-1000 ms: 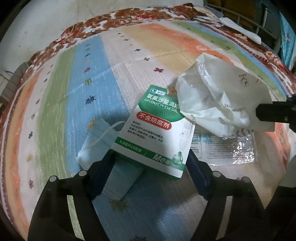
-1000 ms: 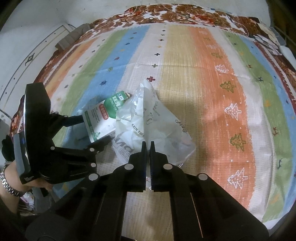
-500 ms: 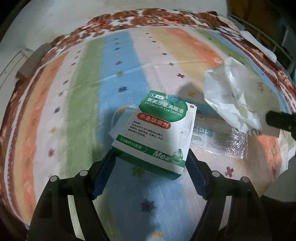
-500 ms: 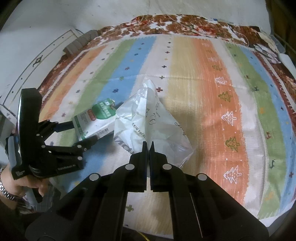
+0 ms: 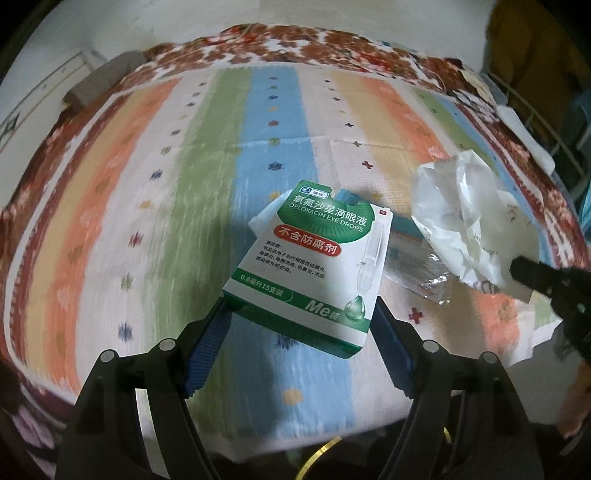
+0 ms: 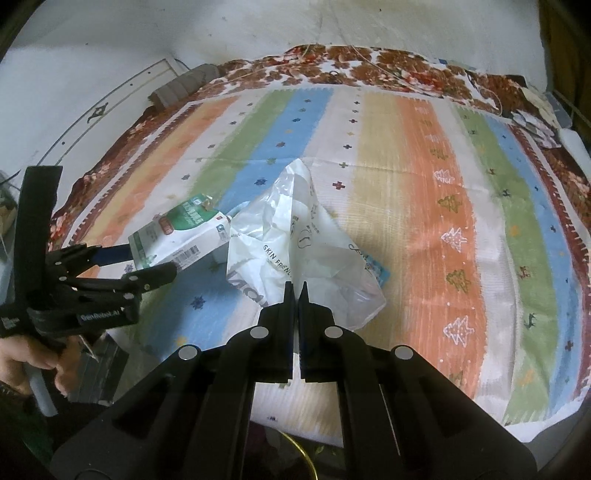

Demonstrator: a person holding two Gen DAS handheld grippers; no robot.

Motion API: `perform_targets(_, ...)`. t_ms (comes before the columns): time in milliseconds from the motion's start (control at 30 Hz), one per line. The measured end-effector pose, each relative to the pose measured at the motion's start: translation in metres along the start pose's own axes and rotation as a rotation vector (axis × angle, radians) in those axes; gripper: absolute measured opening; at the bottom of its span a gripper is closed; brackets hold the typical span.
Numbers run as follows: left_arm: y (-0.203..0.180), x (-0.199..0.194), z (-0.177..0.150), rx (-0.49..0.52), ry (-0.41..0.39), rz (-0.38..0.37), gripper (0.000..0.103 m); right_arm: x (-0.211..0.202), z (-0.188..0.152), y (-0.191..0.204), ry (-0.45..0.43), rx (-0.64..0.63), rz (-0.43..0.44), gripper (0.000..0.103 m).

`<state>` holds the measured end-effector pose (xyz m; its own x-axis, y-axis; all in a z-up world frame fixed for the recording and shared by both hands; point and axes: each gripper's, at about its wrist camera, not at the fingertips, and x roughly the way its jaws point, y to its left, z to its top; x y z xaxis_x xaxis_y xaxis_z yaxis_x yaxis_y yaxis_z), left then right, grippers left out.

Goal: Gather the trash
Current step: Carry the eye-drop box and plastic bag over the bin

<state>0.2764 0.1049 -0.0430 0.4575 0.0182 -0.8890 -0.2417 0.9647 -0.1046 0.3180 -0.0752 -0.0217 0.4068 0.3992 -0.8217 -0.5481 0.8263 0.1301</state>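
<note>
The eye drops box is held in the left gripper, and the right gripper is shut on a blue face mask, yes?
Not quite. The right gripper is shut on the white plastic bag, not a face mask, as the right wrist view shows. The eye drops box is indeed held in the left gripper.

dim room; striped blanket (image 6: 406, 155) covers bed beside white wall (image 6: 258, 26).

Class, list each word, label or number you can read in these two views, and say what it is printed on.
"OFLOXACIN EYE DROPS": eye-drop box.
"Me": same box, bottom edge.
"SKIN FRIEN…", cut off: white plastic bag.
Chinese text on the box, its barcode digits, and the left tool's label: too small or blurred.
</note>
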Motion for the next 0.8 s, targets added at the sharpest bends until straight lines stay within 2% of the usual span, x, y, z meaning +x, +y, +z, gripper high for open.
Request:
perform_targets(267, 0.002, -0.034, -0.020, -0.057, -0.025, -0.029, 0.075, -0.033, -0.023, 0.011, -0.018, -0.017, 0.009, 0.001)
perform_targets(800, -0.020, -0.099, -0.077, -0.054, -0.101, -0.134, 0.075, -0.085, -0.073, 0.033, -0.054, -0.035, 0.014, 0.001)
